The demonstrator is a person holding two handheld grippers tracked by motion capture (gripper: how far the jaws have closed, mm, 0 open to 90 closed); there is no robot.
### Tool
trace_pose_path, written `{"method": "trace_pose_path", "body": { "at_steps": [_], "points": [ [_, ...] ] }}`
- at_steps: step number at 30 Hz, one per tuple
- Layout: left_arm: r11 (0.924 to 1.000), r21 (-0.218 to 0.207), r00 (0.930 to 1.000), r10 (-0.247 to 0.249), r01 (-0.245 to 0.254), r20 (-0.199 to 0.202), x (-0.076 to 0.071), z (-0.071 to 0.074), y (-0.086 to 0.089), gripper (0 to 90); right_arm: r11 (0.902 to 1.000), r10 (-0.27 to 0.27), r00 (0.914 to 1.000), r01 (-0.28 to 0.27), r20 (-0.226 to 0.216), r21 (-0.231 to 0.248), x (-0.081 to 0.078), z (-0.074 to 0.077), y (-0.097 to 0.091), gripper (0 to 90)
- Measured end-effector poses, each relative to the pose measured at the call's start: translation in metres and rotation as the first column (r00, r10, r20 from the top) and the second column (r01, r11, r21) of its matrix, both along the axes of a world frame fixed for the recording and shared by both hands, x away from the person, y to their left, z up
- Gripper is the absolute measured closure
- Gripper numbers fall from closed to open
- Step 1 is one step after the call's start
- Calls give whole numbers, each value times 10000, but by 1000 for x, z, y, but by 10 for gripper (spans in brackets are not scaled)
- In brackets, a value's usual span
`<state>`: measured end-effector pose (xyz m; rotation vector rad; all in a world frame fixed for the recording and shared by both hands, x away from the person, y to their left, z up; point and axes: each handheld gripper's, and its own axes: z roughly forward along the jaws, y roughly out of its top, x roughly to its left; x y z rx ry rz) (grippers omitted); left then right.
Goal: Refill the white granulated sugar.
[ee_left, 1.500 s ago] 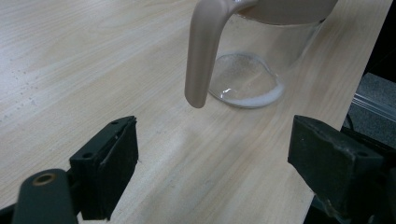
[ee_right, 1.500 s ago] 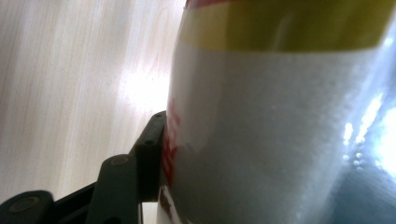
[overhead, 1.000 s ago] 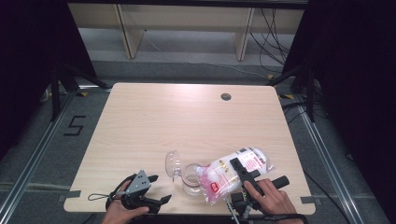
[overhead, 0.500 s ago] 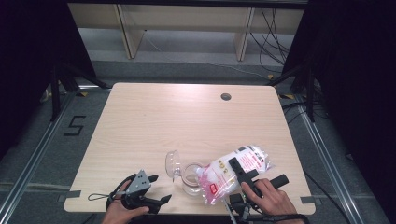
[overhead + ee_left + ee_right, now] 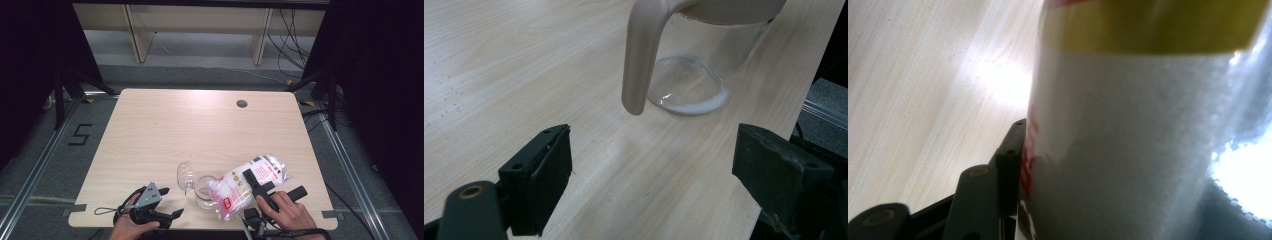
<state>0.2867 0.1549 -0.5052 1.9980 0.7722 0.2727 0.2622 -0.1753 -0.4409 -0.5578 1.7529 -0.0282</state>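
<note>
Little has shifted since a second ago: the bag point(image 5: 248, 184) of white grains stays tipped with its lower end at the mouth of the glass jug point(image 5: 199, 185), only nudged slightly, and both hands keep their places. That bag lies slanted near the front edge of the tabletop point(image 5: 200, 127), clamped between the half-closed fingers of the right gripper point(image 5: 256, 184); in the right gripper view its plastic presses against the dark finger point(image 5: 1009, 165). Just left of it the jug stands upright, a thin white layer on its bottom point(image 5: 689, 95), its pale handle point(image 5: 640, 55) hanging toward the left gripper point(image 5: 170, 212), whose fingers gape wide and hold nothing.
</note>
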Motion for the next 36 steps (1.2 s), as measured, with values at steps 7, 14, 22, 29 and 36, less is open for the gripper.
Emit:
{"method": "trace_pose_path", "body": {
  "at_steps": [7,14,22,29,36],
  "points": [
    [10000,16,10000,-18,18,42,0,0,1,158,9997,159,9999,-158,31,-162,0,0,1,490],
    [10000,71,10000,-14,14,10,0,1,1,158,9995,198,9997,-195,135,-248,-1,0,1,492],
    [10000,37,10000,-12,12,26,0,0,1,158,9997,30,9998,-25,201,-235,-2,3,-1,494],
    [9999,123,10000,-4,4,7,1,0,1,158,9994,137,9997,-130,202,-335,-2,4,-1,496],
    [10000,75,10000,-10,10,14,0,0,1,158,9914,98,9993,-50,365,-1308,-3,7,0,497]
  ]
}}
